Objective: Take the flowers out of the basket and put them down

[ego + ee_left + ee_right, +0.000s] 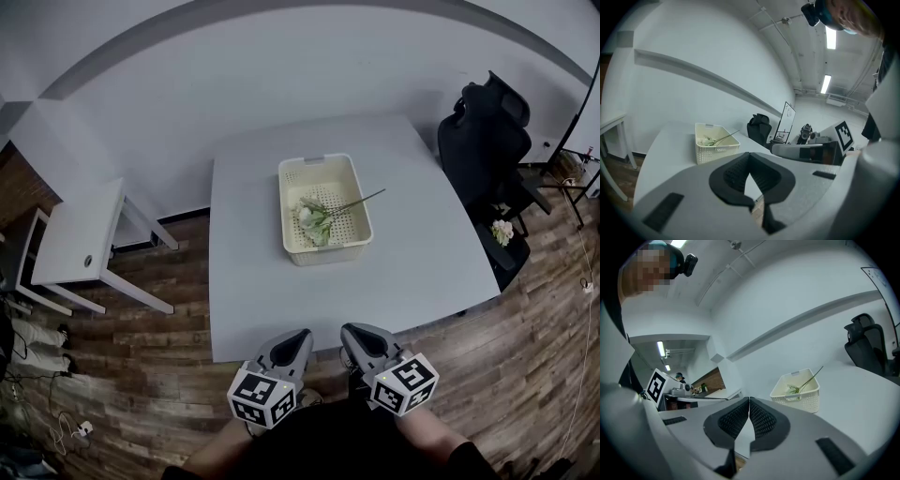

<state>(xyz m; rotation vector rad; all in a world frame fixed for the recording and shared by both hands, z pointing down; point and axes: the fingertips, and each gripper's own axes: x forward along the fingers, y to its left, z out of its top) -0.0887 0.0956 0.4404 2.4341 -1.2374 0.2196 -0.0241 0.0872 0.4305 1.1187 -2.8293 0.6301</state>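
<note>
A cream perforated basket stands in the middle of the grey table. Inside it lies a bunch of pale flowers with green leaves, one long stem sticking out over the right rim. Both gripper views show the basket far ahead on the tabletop. My left gripper and right gripper hover side by side at the table's near edge, well short of the basket. Each has its jaws pressed together with nothing between them.
A black office chair stands at the table's right, with another bunch of flowers on a dark seat beside it. A small white side table is at the left. The floor is wood planks.
</note>
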